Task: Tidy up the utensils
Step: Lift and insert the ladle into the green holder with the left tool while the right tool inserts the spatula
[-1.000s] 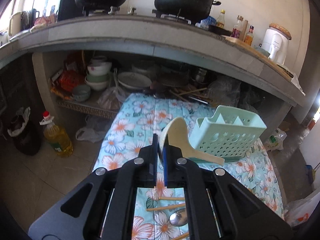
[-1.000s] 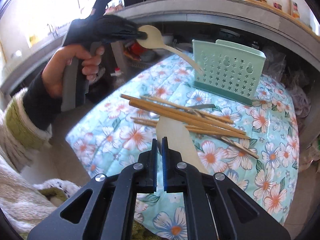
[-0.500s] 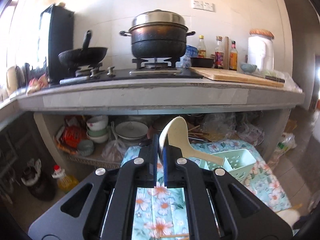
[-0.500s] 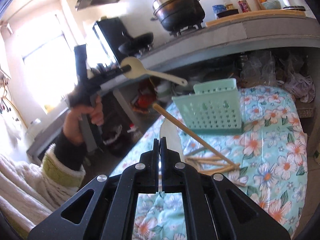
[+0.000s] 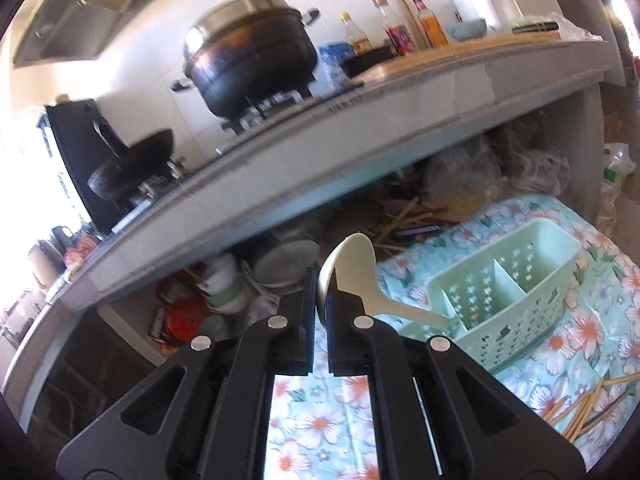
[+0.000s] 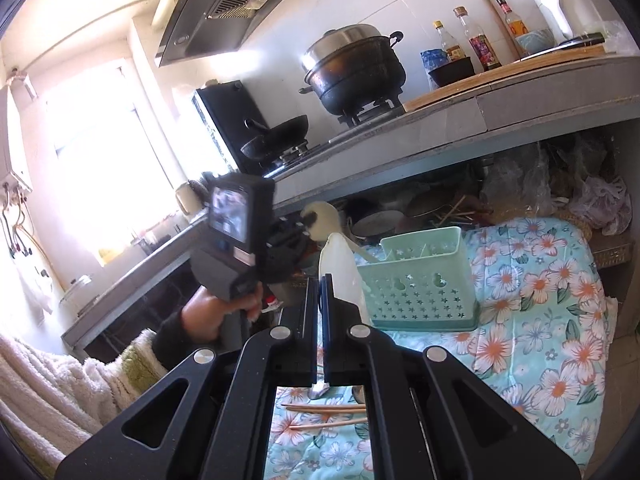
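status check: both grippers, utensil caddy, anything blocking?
Left gripper shut on cream rice paddle, handle over the mint caddy. Right gripper shut on white spatula. Caddy compartments look empty. Chopsticks loose on the floral cloth; path open.

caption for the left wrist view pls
Left gripper shut on a cream spoon, handle over the green caddy.

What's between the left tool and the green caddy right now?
Only the cream spoon: the left tool grips its bowl, and its handle reaches toward the green caddy. The left wrist view shows this.
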`<act>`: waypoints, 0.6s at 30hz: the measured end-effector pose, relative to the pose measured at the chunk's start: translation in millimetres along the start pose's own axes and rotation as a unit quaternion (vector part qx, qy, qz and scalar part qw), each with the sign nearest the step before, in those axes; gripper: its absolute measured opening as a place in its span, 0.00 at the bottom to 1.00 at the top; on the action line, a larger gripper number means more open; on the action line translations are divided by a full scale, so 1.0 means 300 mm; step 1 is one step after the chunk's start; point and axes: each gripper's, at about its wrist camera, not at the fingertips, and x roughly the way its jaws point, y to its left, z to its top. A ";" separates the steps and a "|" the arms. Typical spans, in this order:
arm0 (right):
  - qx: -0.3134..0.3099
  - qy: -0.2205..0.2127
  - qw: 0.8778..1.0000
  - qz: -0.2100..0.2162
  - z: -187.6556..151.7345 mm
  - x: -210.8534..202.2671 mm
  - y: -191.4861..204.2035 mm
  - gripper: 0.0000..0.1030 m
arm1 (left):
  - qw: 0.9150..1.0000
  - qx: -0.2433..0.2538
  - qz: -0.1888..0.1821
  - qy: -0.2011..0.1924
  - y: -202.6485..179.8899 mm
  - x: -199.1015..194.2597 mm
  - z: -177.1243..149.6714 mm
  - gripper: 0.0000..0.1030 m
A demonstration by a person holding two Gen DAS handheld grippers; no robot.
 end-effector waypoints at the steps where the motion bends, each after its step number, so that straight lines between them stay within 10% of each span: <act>1: 0.005 -0.001 1.000 0.006 0.002 -0.001 -0.003 0.02 | 1.000 -0.006 -0.011 0.009 -0.003 0.020 -0.005 0.03; 18: 0.009 -0.051 0.995 0.086 0.180 0.025 0.070 0.02 | 0.960 -0.200 -0.193 0.029 0.147 0.090 -0.121 0.32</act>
